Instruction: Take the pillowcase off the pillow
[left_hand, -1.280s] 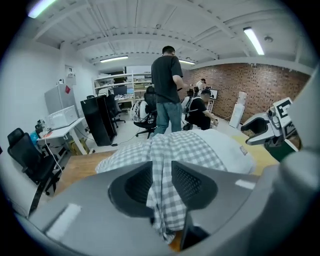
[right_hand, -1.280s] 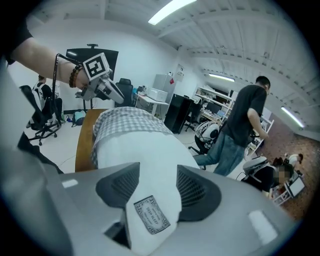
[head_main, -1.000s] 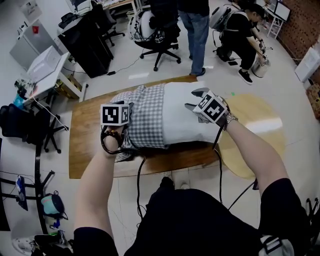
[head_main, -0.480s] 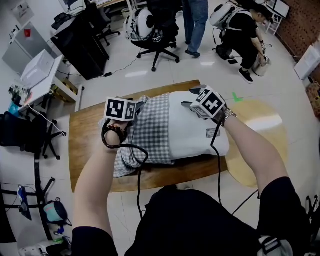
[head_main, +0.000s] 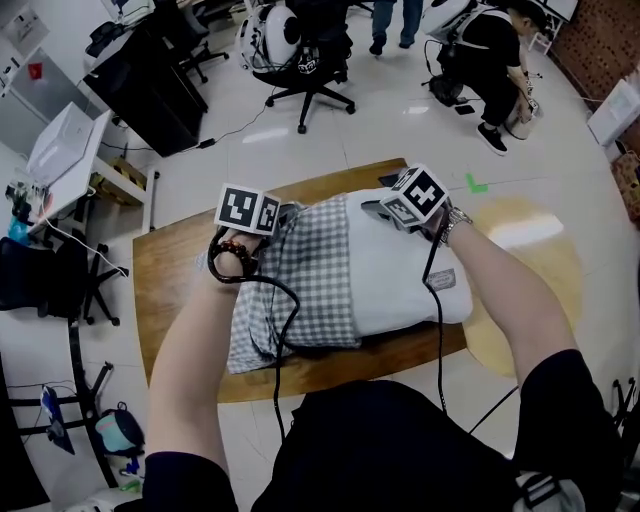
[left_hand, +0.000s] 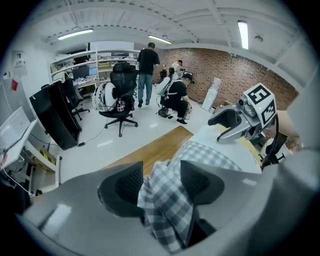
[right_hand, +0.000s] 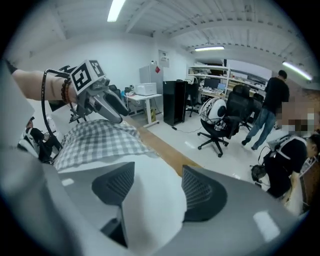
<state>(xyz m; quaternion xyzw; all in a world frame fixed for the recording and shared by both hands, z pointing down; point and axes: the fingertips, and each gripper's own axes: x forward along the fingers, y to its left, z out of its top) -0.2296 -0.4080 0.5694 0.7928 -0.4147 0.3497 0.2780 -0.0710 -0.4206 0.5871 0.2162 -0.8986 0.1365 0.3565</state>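
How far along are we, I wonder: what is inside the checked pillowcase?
The pillow: its white right part sticks out; how far it reaches inside the pillowcase is hidden.

Bare surface (head_main: 170, 295) lies open at the frame's left; the pillow (head_main: 400, 285) and checked pillowcase (head_main: 320, 265) fill the centre, a black cable (head_main: 293, 310) looping across the cloth at lower centre.

Wooden surface (head_main: 170, 290): bore one white pillow (head_main: 400, 285) beneath both pairs of jaws, checked pillowcase (head_main: 310, 280) bunched beneath the left jaws.
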